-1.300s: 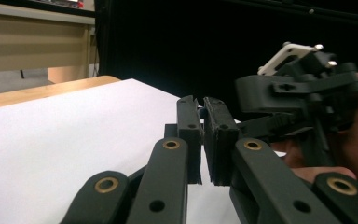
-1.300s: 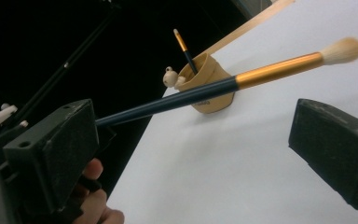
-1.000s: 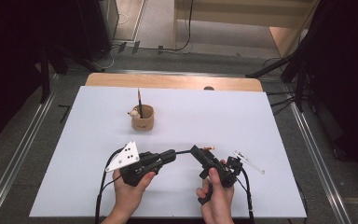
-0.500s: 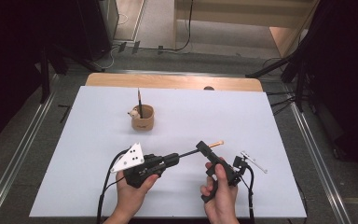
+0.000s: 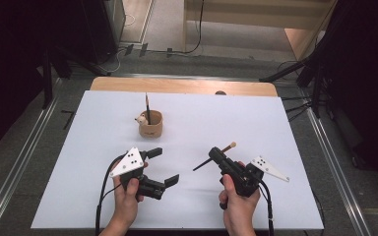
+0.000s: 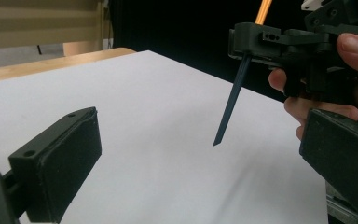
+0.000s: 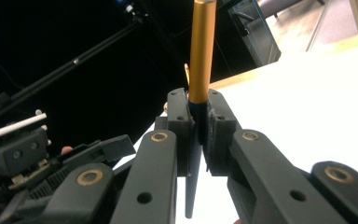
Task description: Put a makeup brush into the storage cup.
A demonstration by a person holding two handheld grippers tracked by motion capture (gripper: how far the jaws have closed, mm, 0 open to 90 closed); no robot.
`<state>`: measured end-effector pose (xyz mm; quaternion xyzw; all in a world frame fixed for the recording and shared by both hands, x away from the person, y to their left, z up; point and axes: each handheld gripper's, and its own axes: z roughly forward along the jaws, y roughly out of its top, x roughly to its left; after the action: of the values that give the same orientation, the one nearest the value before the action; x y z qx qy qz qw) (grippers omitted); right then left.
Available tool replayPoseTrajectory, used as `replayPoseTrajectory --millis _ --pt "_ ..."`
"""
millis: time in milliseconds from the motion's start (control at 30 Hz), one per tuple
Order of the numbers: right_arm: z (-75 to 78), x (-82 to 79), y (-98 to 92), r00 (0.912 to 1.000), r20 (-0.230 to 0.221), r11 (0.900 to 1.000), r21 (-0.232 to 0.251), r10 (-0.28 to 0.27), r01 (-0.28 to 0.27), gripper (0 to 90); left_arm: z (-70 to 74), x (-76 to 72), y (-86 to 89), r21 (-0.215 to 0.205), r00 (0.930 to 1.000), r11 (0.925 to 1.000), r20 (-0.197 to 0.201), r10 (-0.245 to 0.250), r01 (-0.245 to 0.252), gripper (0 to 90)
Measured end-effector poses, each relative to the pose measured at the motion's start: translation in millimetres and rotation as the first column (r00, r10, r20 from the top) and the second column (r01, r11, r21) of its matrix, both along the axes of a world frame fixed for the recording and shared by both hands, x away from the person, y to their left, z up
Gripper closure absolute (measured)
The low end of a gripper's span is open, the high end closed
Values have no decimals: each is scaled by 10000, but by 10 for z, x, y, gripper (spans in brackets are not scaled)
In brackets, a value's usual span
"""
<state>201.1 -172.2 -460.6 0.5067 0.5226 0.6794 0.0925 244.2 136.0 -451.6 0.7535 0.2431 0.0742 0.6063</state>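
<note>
Black and orange, the brush is now pinched by the right gripper alone, just right of centre in the lower half of the high view. A second earlier both grippers met over it near the bottom middle of the frame; since then the right jaws have just been closing onto the handle, and the left gripper has just been opening, with nothing between its jaws now. Judgement: the hand-over from left to right is complete, and the brush is free to be carried, probably toward the wooden cup in the upper left-centre of the white table, where another brush already stands.

In the right gripper view, the pads press on the brush where orange meets black, the orange end rising to the top of the frame and the dark tip pointing down between the jaws. In the left gripper view the brush hangs at upper right, clear of the spread left fingers.
</note>
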Motion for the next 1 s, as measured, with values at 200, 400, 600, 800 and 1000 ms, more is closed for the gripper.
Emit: replayPoseTrajectory --millis 200,400,600,800,1000 --pt "68 -20 62 9985 538 9954 -953 54 -3 845 9 8 177 25 9993 9994 133 353 -354 0" --pt "70 -31 138 9966 812 9867 -1624 157 -24 845 9 1 366 115 9966 9970 306 766 -770 0" --pt "84 -12 152 9942 1029 9782 -2073 319 -99 845 -9 -33 566 229 9911 9914 356 1282 -1291 0" --pt "106 -5 158 9902 1324 9716 -2365 444 -119 845 12 -54 779 193 9843 9847 400 1722 -1730 0" --pt "96 -12 146 9908 1287 9640 -2659 406 -50 845 -64 -56 958 367 9780 9773 146 2083 -2087 0"
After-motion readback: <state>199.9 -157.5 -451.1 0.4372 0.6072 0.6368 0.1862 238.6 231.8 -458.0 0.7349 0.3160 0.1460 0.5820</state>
